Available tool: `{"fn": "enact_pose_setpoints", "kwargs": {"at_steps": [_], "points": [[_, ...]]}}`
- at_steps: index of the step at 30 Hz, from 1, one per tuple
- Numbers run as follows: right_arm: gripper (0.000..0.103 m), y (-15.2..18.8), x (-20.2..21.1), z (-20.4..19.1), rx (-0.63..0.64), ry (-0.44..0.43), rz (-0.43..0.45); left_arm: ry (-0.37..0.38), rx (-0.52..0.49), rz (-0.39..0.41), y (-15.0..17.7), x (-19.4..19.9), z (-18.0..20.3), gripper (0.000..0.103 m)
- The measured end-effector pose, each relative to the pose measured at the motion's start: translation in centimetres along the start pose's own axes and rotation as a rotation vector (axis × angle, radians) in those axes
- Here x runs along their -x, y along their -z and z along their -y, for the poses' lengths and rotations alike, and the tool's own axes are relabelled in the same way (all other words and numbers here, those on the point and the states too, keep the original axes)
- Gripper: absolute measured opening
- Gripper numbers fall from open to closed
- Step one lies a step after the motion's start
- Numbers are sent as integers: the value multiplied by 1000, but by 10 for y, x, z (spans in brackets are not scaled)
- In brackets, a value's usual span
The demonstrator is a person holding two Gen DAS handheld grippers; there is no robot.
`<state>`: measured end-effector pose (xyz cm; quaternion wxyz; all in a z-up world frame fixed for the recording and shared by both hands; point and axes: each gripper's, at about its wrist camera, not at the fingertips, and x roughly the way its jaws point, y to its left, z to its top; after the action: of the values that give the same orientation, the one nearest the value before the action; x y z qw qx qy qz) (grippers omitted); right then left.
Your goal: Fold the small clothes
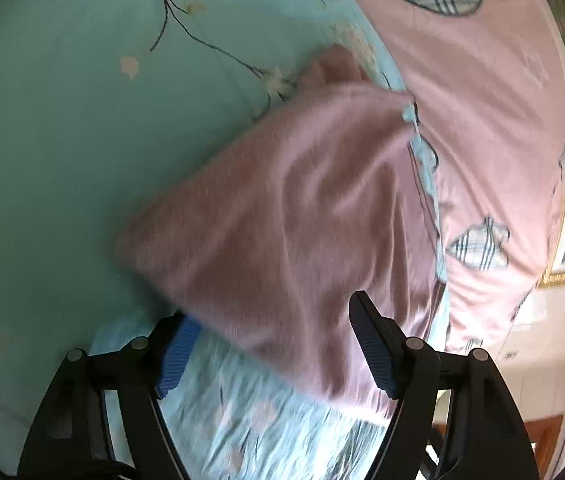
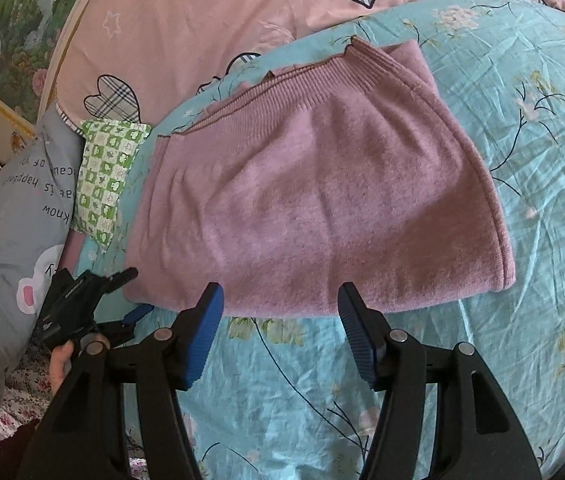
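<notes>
Jaws wide apart on the left gripper (image 1: pixel 278 354) in the left wrist view, blue ribbed pads facing each other with nothing pinched. The mauve knitted garment (image 1: pixel 294 216) lies folded just ahead, its near corner drooping down into the gap between the pads, though neither pad presses on it. The whole picture is smeared with blur, so the knit's edges are soft. It rests on the turquoise floral bedsheet (image 1: pixel 62 140), and to the right a pink quilt (image 1: pixel 494 100) with plaid patches runs alongside it.

Over to the right wrist view, and it's sharp. The right gripper (image 2: pixel 282 320) also stands with jaws well open and empty, the tips right at the garment's (image 2: pixel 314 200) near edge. The knit lies flat and folded on the bedsheet (image 2: pixel 542 240), ribbed band at the far side, a seamed edge running down its right side. At the lower left the left gripper (image 2: pixel 130 294) shows small, a hand (image 2: pixel 60 364) around its handle, fingers spread at the garment's left corner, one above and one below. Beyond it sit a green checked pillow (image 2: pixel 106 176) and a grey printed cushion (image 2: pixel 18 220), with the pink quilt (image 2: pixel 202 20) across the top.
</notes>
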<state>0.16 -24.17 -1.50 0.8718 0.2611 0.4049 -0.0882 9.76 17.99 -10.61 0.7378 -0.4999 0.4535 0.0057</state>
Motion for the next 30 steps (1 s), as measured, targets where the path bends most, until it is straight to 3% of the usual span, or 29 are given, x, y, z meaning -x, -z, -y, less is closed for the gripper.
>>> {"fn": "enact_pose_setpoints", "kwargs": {"at_steps": [8, 9, 10, 13, 16, 21, 30], "points": [[61, -7, -3, 8, -21, -2, -5, -7, 5, 93, -14, -10, 7, 70], [61, -8, -4, 9, -24, -5, -5, -19, -9, 102, -15, -10, 9, 56], [61, -9, -4, 10, -28, -7, -1, -35, -27, 98, -17, -12, 11, 32], [61, -13, -5, 11, -27, -20, 8, -39, -52, 97, -21, -10, 17, 15], [61, -15, -4, 9, -17, -33, 13, -51, -145, 119, -18, -3, 39, 12], [61, -22, 2, 16, -24, -71, 36, -30, -365, 127, 1, 4, 113, 10], [61, -49, 17, 63, -190, -152, 95, 46, -701, -11, 84, -38, 221, 8]]}}
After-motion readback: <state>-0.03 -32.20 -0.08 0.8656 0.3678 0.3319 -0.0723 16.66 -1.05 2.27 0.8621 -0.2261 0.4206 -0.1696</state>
